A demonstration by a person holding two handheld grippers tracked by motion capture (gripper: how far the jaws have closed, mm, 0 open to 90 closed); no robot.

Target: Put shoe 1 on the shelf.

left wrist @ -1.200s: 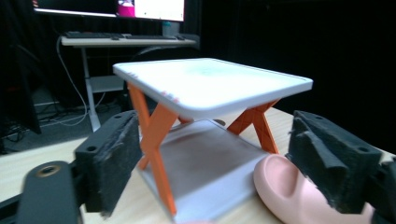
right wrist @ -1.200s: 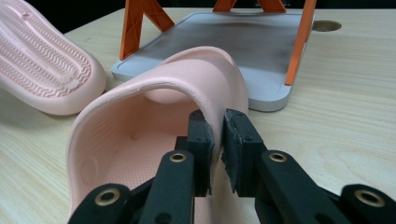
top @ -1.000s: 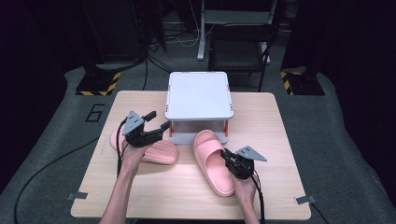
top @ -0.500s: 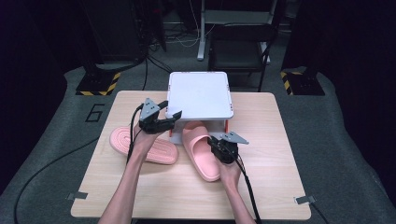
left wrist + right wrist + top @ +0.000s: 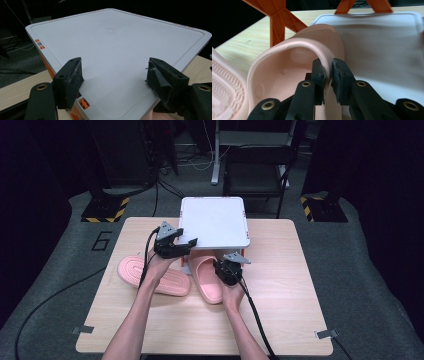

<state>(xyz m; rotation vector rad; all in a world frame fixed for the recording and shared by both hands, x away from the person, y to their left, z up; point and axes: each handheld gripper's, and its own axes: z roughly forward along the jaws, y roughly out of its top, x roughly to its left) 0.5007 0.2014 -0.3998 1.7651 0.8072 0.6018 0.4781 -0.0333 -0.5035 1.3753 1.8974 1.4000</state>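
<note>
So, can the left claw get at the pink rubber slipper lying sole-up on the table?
Probably yes. The left claw hovers open by the white shelf, and the sole-up pink slipper lies uncovered beneath that forearm.

Numeral "6", seemingly, on grey floor mat (image 5: 102, 240) left of table.

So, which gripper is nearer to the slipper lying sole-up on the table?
Left. The left gripper hovers open just beyond the sole-up slipper, by the white stand. The right gripper is farther off, jaws shut on the upright slipper.
</note>
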